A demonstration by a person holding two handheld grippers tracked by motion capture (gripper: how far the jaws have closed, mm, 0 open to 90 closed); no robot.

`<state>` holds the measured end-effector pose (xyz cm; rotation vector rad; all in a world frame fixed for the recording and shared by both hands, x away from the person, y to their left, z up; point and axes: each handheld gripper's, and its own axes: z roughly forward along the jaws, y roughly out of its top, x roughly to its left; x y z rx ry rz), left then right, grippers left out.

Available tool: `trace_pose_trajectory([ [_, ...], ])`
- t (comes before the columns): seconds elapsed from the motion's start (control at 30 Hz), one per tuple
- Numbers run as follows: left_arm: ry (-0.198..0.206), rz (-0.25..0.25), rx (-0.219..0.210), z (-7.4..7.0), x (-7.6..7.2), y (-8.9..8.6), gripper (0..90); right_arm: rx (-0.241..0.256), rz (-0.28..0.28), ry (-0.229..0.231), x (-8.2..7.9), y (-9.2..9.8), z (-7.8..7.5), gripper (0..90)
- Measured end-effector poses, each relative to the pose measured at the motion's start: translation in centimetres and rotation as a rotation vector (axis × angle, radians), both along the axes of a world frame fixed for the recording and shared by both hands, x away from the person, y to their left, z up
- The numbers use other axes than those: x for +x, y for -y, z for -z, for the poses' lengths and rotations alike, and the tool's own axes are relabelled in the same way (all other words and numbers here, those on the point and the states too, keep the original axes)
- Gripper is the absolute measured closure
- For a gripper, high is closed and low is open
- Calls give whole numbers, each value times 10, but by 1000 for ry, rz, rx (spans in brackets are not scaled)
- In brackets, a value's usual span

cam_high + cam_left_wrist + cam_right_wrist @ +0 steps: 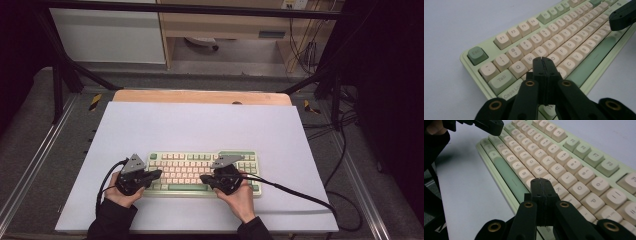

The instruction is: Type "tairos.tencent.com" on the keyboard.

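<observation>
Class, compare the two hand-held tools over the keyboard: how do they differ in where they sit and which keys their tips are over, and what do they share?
The left tool sits over the keyboard's left end, its tip near W, E and S; the right tool sits over the right half, its tip near J, K and M. In the high view the left tool points right, while the right tool points left. Both are black, with jaws closed and holding nothing.

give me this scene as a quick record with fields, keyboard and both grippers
surface: pale sheet over a wooden table
keyboard: green case, cream keys, lying flat near the person
left hand-held gripper: jaws shut, empty, tip above the keys near the W and E keys
right hand-held gripper: jaws shut, empty, tip above the keys near the K key
contact with keys: cannot tell
</observation>
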<state>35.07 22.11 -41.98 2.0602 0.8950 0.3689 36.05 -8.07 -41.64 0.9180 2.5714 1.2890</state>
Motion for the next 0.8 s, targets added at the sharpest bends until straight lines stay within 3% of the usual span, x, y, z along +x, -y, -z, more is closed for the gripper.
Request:
trace_pose_trajectory([
  [0.8,-2,-1,0,1,1,0,896,-6,-18,-17,8,-25,14,900],
])
